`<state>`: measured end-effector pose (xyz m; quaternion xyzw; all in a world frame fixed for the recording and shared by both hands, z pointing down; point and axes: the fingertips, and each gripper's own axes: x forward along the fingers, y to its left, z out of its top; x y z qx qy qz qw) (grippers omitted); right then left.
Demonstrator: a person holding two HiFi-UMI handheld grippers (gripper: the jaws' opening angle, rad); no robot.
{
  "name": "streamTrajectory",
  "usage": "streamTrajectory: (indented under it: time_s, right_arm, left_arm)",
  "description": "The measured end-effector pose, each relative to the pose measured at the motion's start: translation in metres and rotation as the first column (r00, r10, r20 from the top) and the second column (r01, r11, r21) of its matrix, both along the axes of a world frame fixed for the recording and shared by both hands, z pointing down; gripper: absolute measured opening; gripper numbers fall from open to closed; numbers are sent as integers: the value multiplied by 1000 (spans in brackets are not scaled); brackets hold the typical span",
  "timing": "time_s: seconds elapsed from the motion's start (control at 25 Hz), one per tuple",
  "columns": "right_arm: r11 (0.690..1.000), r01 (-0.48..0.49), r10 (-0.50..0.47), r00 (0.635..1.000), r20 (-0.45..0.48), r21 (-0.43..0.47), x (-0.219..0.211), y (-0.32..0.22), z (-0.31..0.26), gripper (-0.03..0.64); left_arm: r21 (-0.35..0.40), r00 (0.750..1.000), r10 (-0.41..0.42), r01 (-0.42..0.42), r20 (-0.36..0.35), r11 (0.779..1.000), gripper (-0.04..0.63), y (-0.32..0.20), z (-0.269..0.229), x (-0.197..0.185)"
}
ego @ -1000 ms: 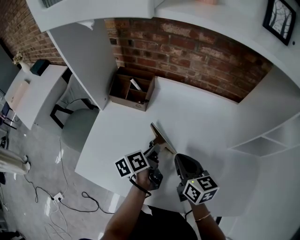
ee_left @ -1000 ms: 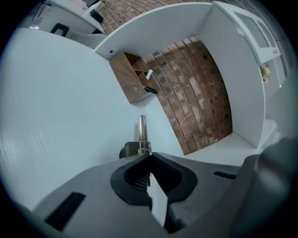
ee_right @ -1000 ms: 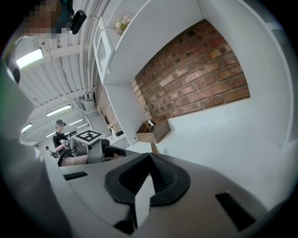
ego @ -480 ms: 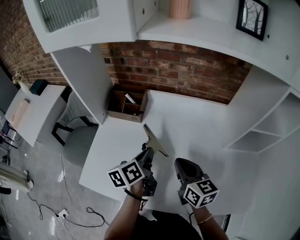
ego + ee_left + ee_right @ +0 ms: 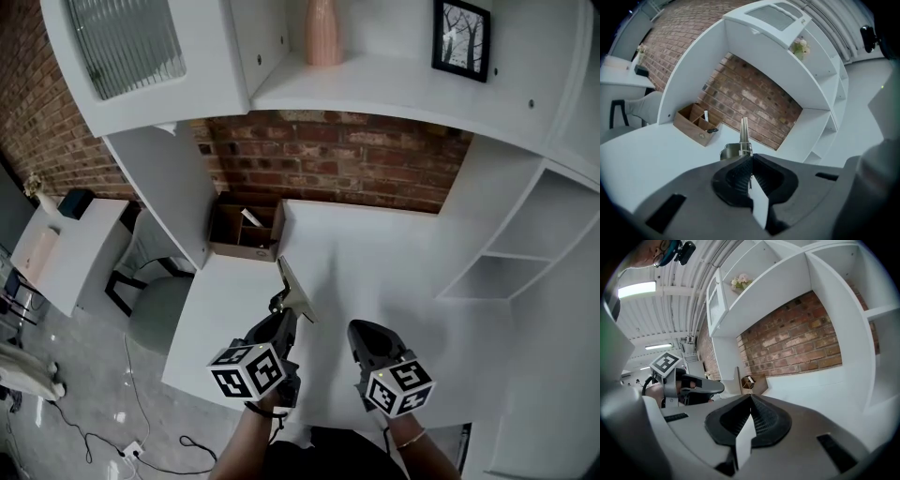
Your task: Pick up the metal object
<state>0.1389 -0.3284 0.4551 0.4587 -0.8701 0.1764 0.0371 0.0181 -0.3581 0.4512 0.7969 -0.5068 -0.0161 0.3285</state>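
Note:
The metal object (image 5: pixel 293 292) is a flat scraper-like blade on a short metal holder, and my left gripper (image 5: pixel 285 317) is shut on its near end. It hangs over the white desk (image 5: pixel 394 253) and points toward the brick wall. In the left gripper view the blade (image 5: pixel 743 132) stands edge-on just past the closed jaws (image 5: pixel 749 158). My right gripper (image 5: pixel 359 330) hovers to the right of it, shut with nothing in it. In the right gripper view the right gripper's jaws (image 5: pixel 751 397) meet, and the left gripper (image 5: pixel 696 386) and the blade (image 5: pixel 738 378) show at the left.
A brown wooden organiser box (image 5: pixel 246 229) with small items sits at the desk's back left, against the brick wall (image 5: pixel 347 169). White shelving (image 5: pixel 506 253) rises at the right and above. A chair (image 5: pixel 159 300) and a side table (image 5: pixel 70 244) stand on the floor to the left.
The left gripper has carried the metal object leftward, and the blade now stands steeper. The head view has tilted up, so the upper shelf shows. The right gripper has stayed shut beside it.

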Motion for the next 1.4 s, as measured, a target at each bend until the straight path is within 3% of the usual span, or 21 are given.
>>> streamTrajectory:
  time_s: [0.24,0.52,0.92,1.4]
  right_arm:
    - [1000,4,-3,1000,-22,24,5,4,-5,5]
    - [998,14,-12,999,-35,54,10,6,-10,5]
    - [996,26,-17,994,-112,88,10,12,-15,5]
    - [993,5,16,985,-172,121,-1,23,-20,5]
  left_arm:
    - [64,987,31,-42,160,997,12,12,-12,5]
    - [123,945,33,-77,324,989,12,26,-18,8]
    - [161,912,10,-84,409,983,12,39,-22,4]
    - [188,897,15,-109,442,976,12,50,-27,-8]
